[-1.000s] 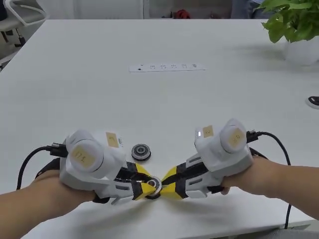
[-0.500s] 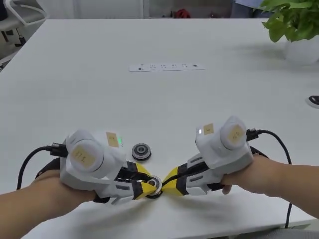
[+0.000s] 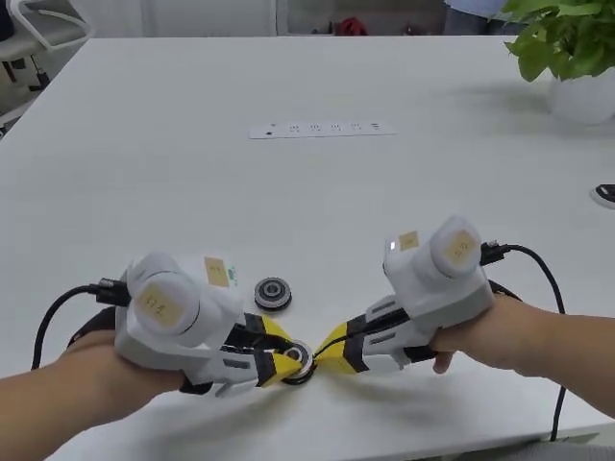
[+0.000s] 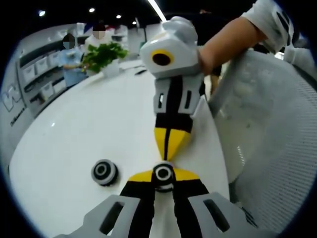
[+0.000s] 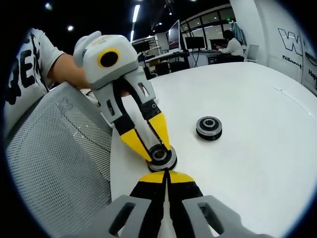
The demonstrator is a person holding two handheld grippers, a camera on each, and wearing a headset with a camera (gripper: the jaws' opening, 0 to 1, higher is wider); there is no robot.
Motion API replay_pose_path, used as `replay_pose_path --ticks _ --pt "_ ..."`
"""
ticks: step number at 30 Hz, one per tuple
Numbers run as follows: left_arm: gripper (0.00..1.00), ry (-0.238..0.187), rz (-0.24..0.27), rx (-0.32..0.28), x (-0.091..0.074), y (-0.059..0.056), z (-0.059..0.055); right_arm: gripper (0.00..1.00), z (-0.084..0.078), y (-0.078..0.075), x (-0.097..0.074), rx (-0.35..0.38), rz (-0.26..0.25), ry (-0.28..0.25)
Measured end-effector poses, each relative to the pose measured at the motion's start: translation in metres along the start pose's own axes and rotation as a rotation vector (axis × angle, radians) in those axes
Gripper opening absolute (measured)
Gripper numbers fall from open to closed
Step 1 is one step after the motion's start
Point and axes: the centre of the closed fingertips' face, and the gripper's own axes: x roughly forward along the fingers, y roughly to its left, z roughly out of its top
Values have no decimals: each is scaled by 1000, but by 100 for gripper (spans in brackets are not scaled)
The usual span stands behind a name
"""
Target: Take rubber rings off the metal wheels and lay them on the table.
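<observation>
Bottom centre of the head view: left gripper [image 3: 285, 361] is clamped on a metal wheel [image 5: 161, 156] down by the white table [image 3: 317, 202]. Right gripper [image 3: 328, 357] has its jaws pinched together, tips against the wheel's rubber ring [image 5: 173, 160]. Can't tell if they've caught it. Second wheel [image 3: 273, 293] sits just above, slightly left.

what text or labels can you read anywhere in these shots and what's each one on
"W": big letter on the wall, seen too in the left gripper view; the smaller words by it are too blurred.
"WE", as far as it reads: start of the print on the person's shirt; the rest is hidden.
Marks on the white strip on the table: too small to read.
Marks on the yellow stickers on the left tongs and right tongs: too blurred.
</observation>
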Motion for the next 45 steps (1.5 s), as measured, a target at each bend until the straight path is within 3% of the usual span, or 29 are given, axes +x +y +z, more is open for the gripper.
replay_pose_path --ticks 12,16,45 --pt "13 6 5 0 0 -1 0 0 1 -4 -1 83 -4 -25" --pt "12 7 5 3 0 -2 0 0 8 -8 -5 144 -7 -69" --pt "12 30 13 3 1 -1 0 0 14 -1 -4 160 20 -77"
